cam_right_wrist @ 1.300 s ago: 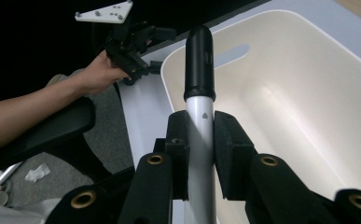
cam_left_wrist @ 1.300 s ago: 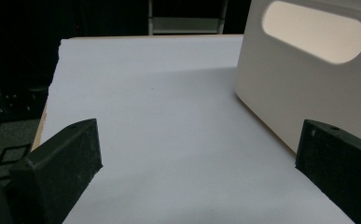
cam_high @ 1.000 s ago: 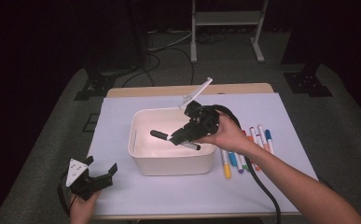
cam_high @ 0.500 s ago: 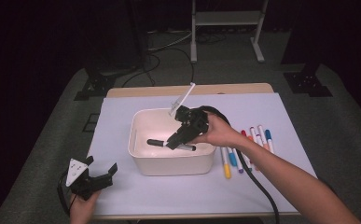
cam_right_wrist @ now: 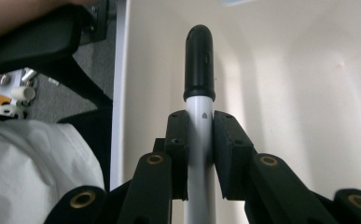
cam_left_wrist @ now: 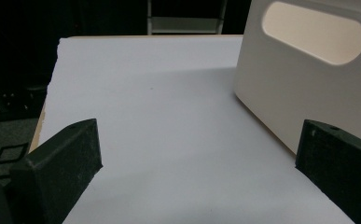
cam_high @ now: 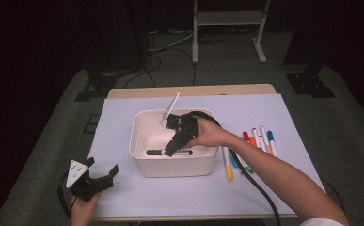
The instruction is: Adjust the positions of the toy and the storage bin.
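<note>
A white plastic bin (cam_high: pixel 175 167) stands in the middle of the pale sheet on the table. My right gripper (cam_high: pixel 171 149) reaches down inside it, shut on a marker (cam_high: pixel 154 152) with a grey barrel and a black cap. In the right gripper view the pads clamp the barrel just below the cap (cam_right_wrist: pixel 199 60), and the right gripper (cam_right_wrist: pixel 200 127) points at the bin's inner wall (cam_right_wrist: pixel 308 70). My left gripper (cam_high: pixel 101 166) rests at the table's front left, open with nothing between its fingers. In its own view the left gripper (cam_left_wrist: pixel 201 144) faces the bin's handle side (cam_left_wrist: pixel 281 88).
Several coloured markers (cam_high: pixel 257 140) lie in a row on the sheet to the right of the bin. The right gripper's black cable (cam_high: pixel 259 188) trails along the forearm toward the front edge. Stands and cables sit on the floor beyond the table.
My right gripper has sunk and shifted left with the marker, from above the bin's right rim to down inside the bin. The left gripper has stayed where it was.
</note>
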Tool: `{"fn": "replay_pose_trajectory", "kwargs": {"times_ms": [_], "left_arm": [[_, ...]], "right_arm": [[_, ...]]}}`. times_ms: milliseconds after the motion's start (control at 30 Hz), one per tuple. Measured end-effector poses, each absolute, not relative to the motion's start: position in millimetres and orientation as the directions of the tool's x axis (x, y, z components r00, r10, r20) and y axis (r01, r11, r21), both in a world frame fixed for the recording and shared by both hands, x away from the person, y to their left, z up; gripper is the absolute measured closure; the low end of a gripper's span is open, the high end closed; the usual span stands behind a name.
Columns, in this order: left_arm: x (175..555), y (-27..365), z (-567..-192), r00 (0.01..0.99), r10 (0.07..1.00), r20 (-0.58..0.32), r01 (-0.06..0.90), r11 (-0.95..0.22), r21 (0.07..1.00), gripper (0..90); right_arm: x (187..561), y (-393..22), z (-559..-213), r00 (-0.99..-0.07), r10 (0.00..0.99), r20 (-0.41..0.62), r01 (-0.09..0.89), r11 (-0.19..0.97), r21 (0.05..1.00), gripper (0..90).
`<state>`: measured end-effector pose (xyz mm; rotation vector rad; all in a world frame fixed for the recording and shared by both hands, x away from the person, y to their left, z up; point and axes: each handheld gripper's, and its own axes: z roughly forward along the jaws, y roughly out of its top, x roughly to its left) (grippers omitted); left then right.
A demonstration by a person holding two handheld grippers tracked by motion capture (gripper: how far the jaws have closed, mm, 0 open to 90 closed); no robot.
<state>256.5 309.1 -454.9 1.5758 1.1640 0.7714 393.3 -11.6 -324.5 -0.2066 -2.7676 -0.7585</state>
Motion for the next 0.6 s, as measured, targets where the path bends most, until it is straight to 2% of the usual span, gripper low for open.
{"fn": "replay_pose_trajectory", "kwargs": {"times_ms": [400, 600], "left_arm": [[256.7, 309.1, -455.1, 0.337, 0.940, -0.064, 0.306, -0.045, 0.951, 0.0], [256.4, 309.0, -455.0, 0.336, 0.939, -0.066, 0.307, -0.043, 0.951, 0.0]], "right_arm": [[396.3, 4.8, -347.4, -0.955, 0.067, 0.288, 0.178, 0.909, 0.377, 75.8], [396.6, 7.5, -351.9, -0.955, 0.068, 0.288, 0.173, 0.918, 0.356, 75.8]]}}
